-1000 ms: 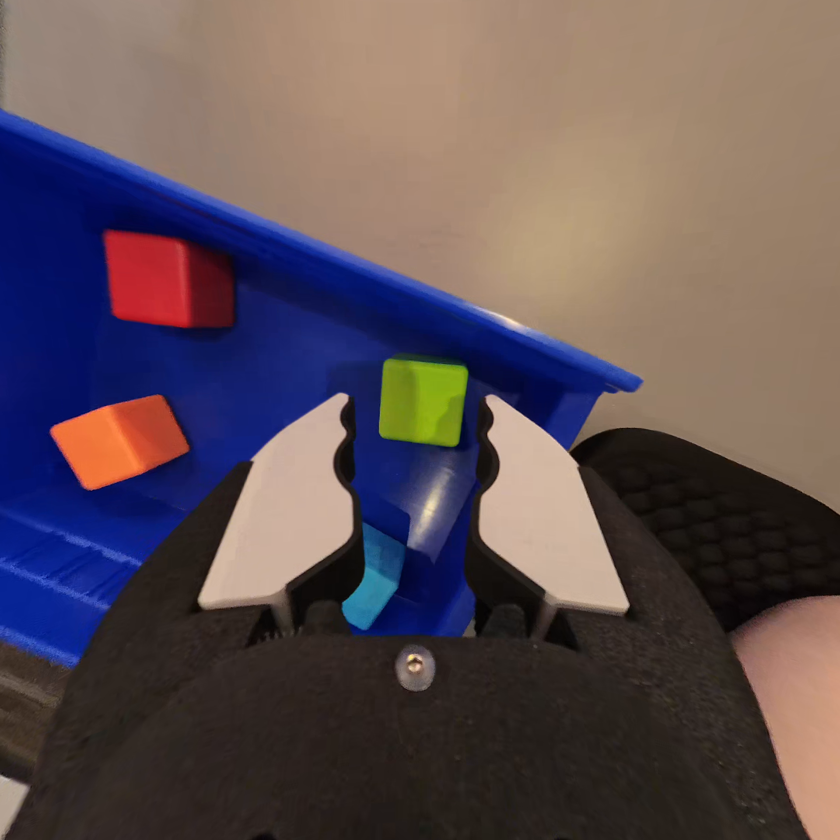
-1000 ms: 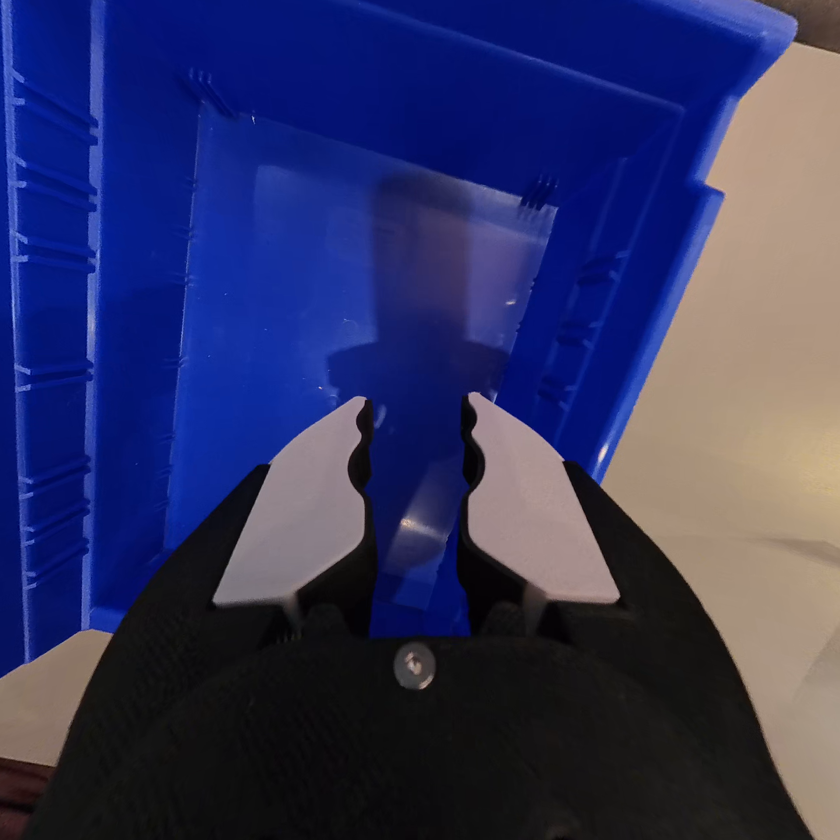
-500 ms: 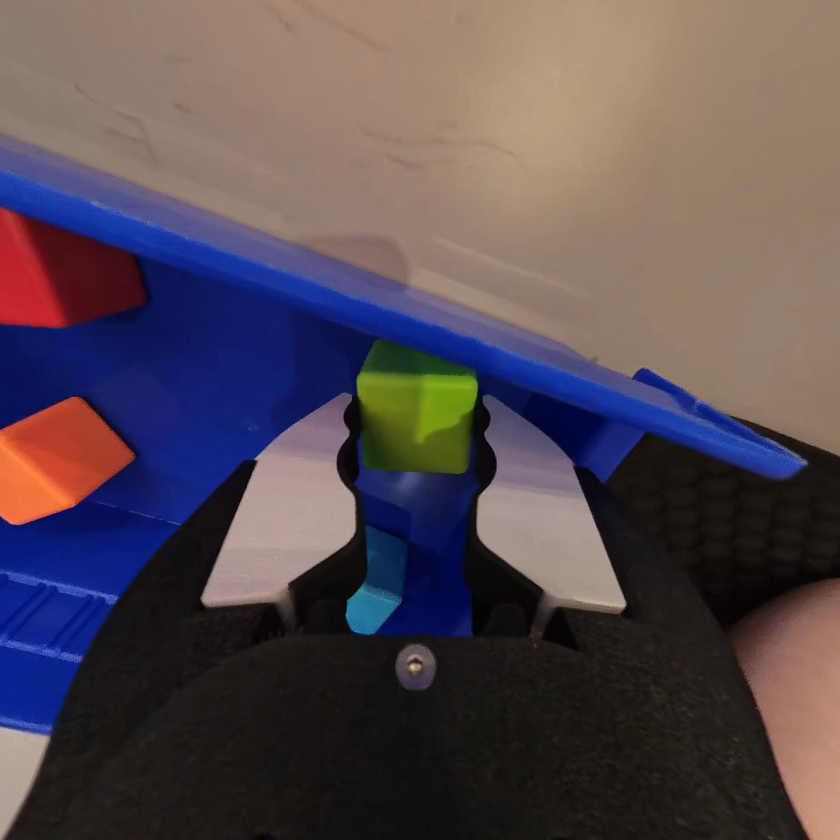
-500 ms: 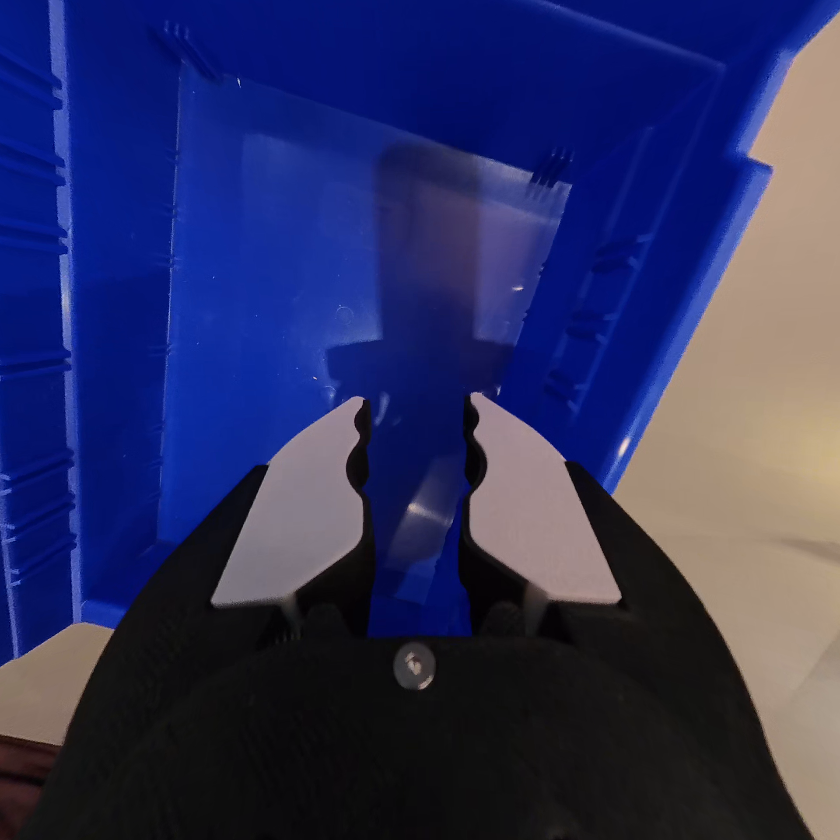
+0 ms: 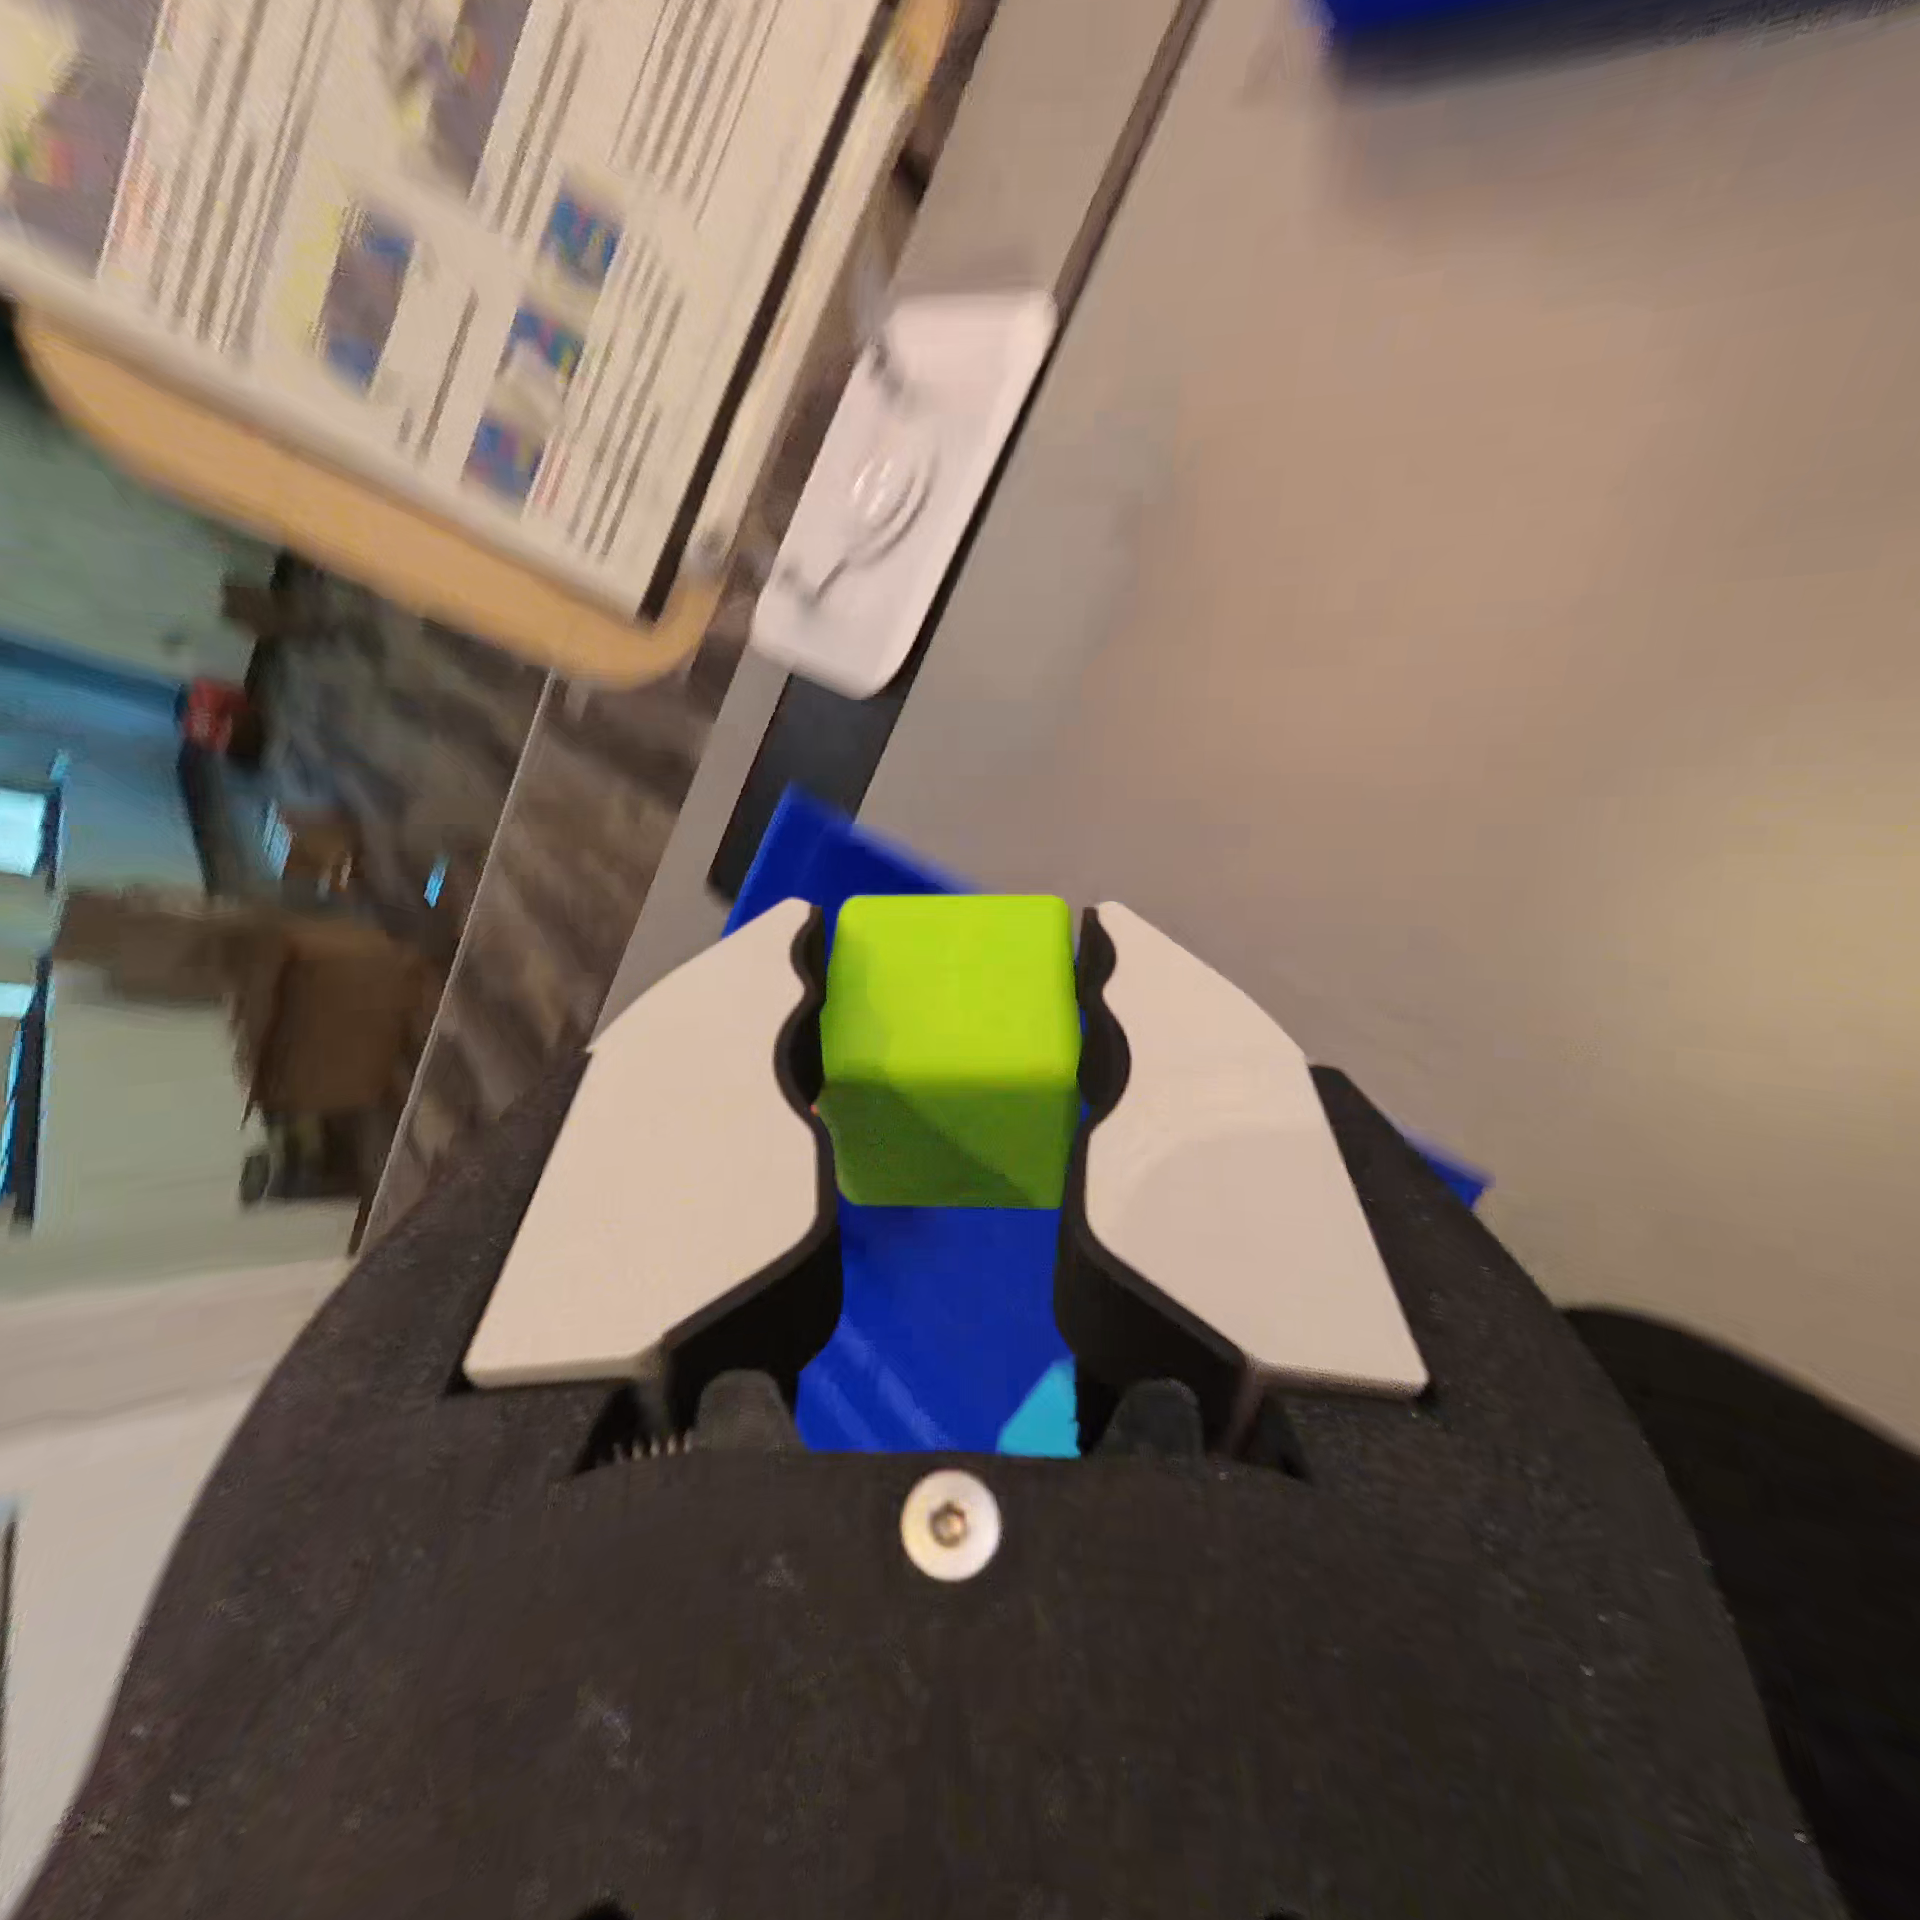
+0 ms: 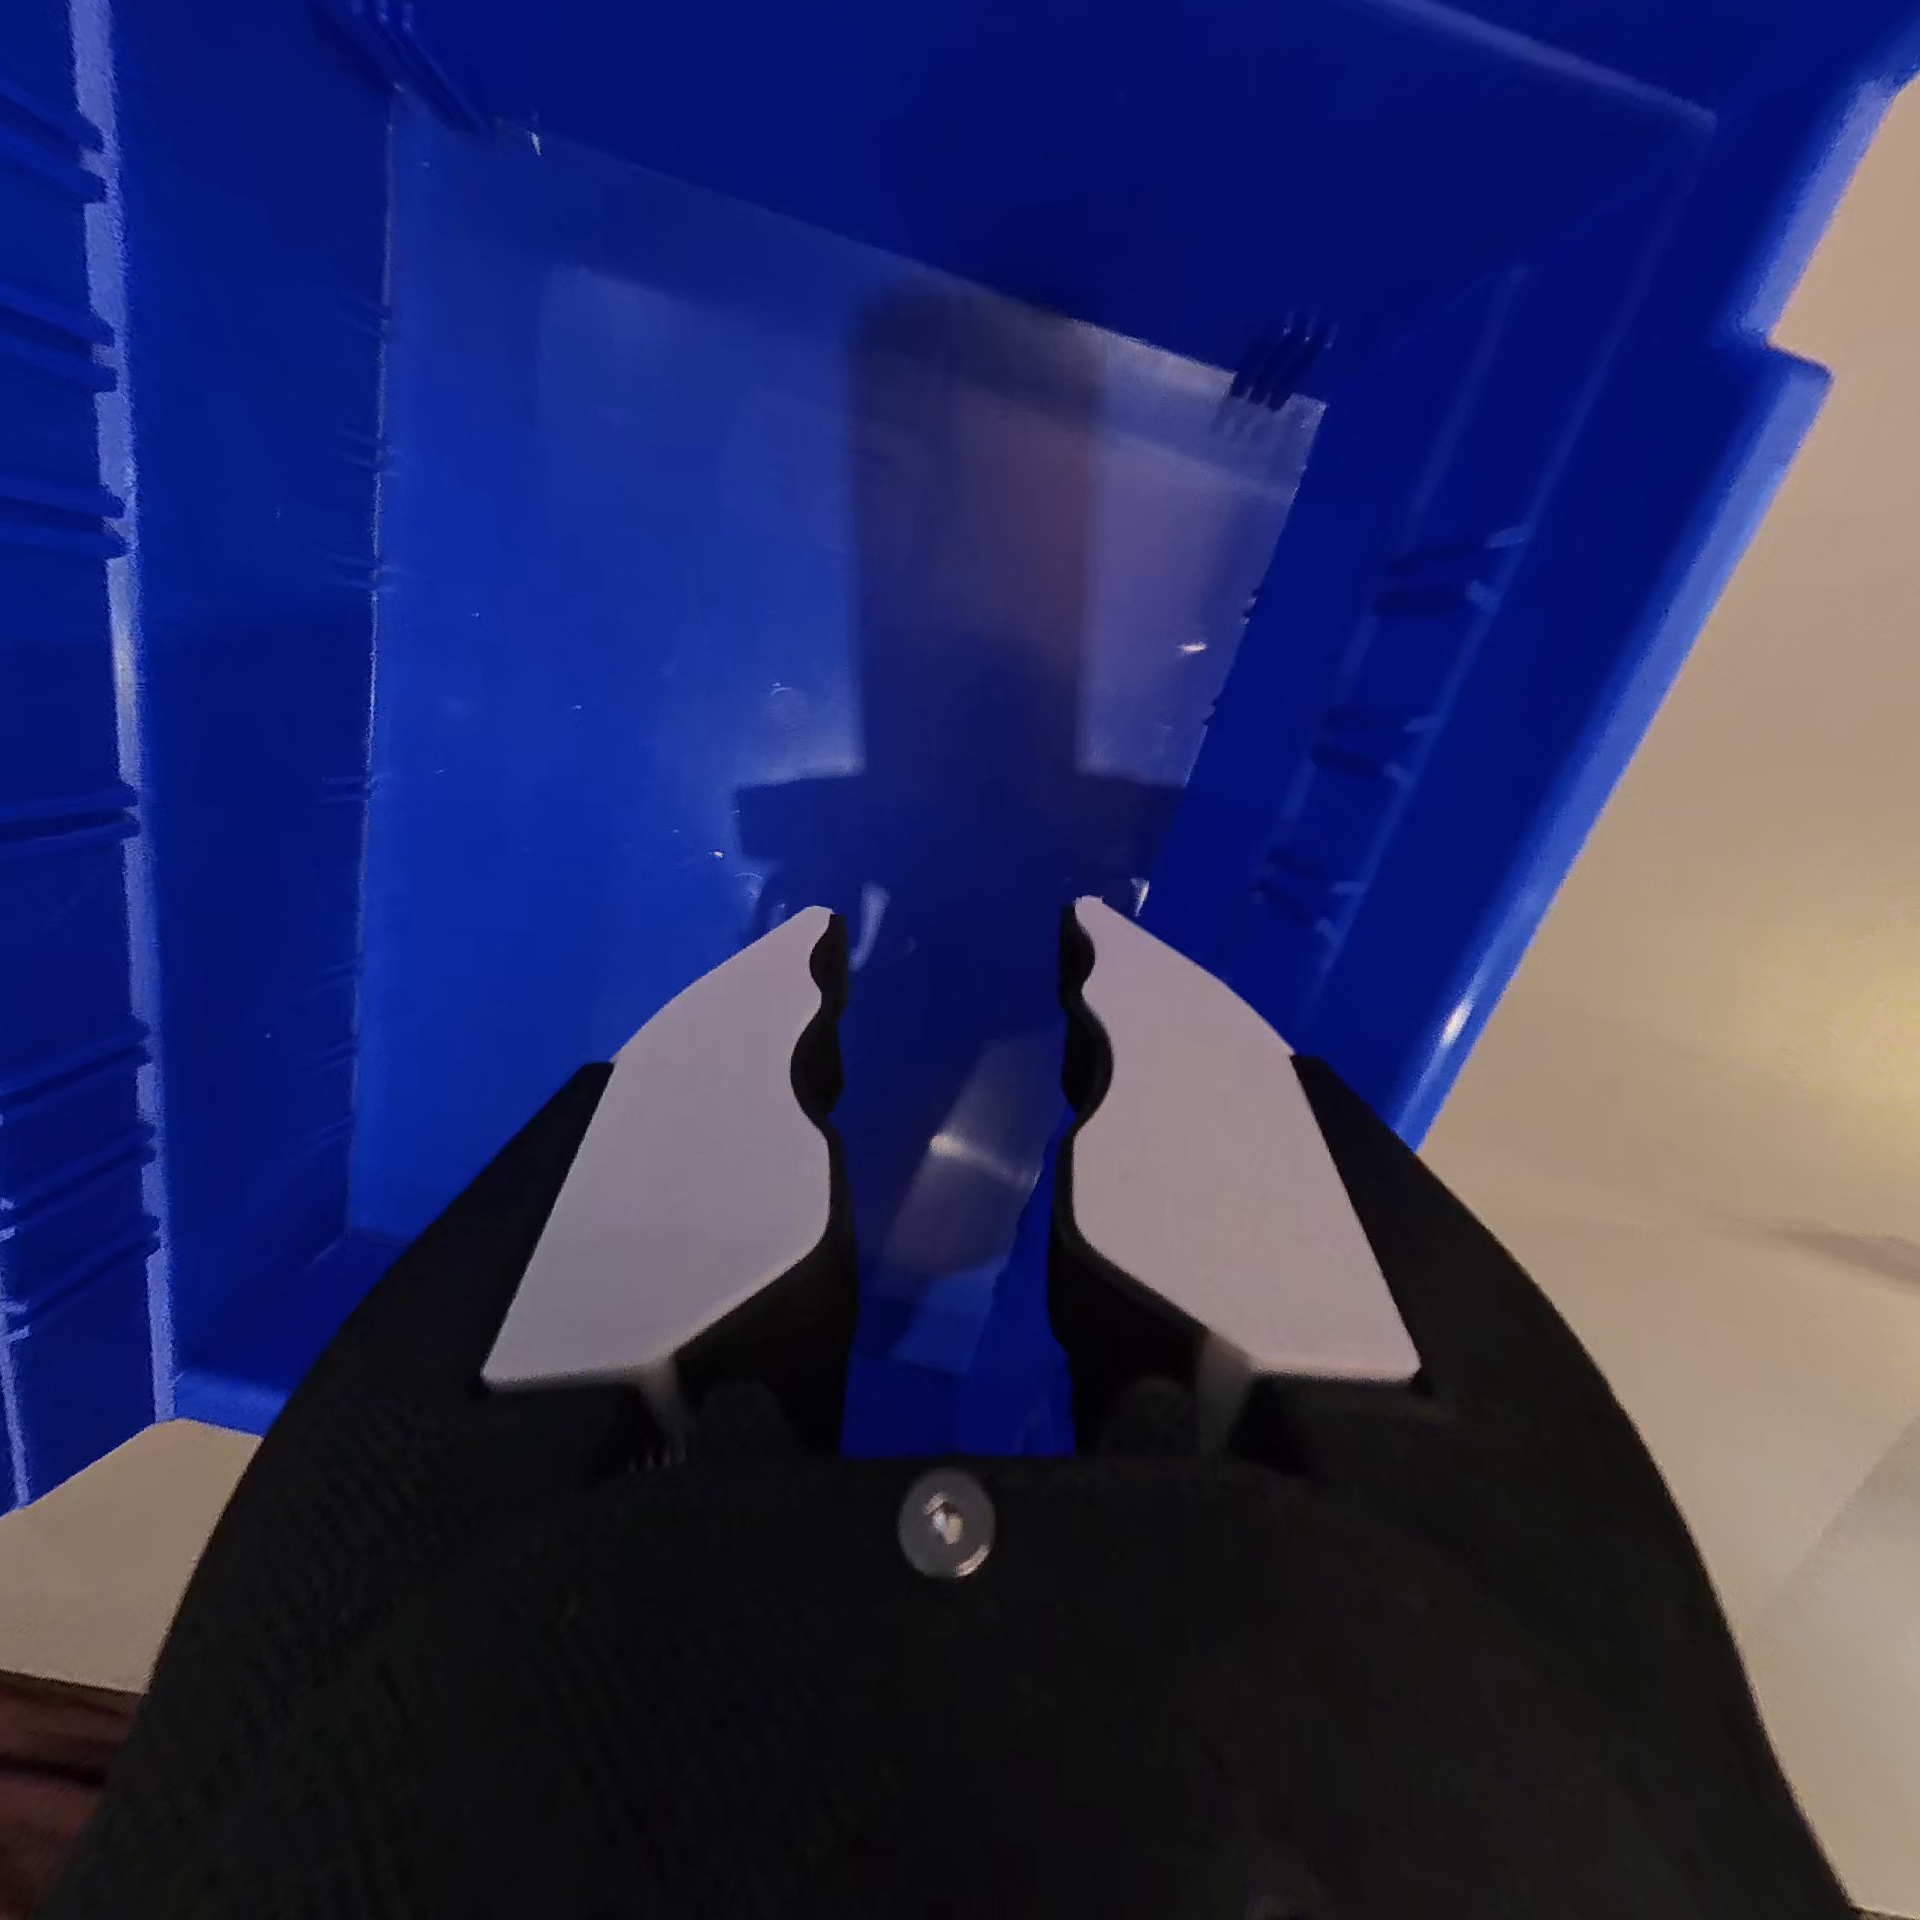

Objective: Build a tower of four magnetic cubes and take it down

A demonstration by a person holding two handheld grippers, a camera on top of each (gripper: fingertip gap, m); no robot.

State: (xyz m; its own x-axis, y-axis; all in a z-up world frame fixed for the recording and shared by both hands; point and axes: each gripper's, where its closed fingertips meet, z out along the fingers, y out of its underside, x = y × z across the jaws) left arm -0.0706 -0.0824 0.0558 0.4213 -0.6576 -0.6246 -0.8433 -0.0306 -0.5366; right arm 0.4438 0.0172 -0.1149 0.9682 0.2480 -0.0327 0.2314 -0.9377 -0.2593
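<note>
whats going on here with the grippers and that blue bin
A person is working two handheld grippers. The left gripper is shut on a green cube, held up above the blue bin, where a sliver of a light blue cube shows. The right gripper is open and holds nothing, pointing into a blue bin.

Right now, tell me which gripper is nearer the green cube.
Left. The left gripper is shut on the green cube, lifted above the blue bin. The right gripper hangs open over a blue bin, no cube in its view.
</note>
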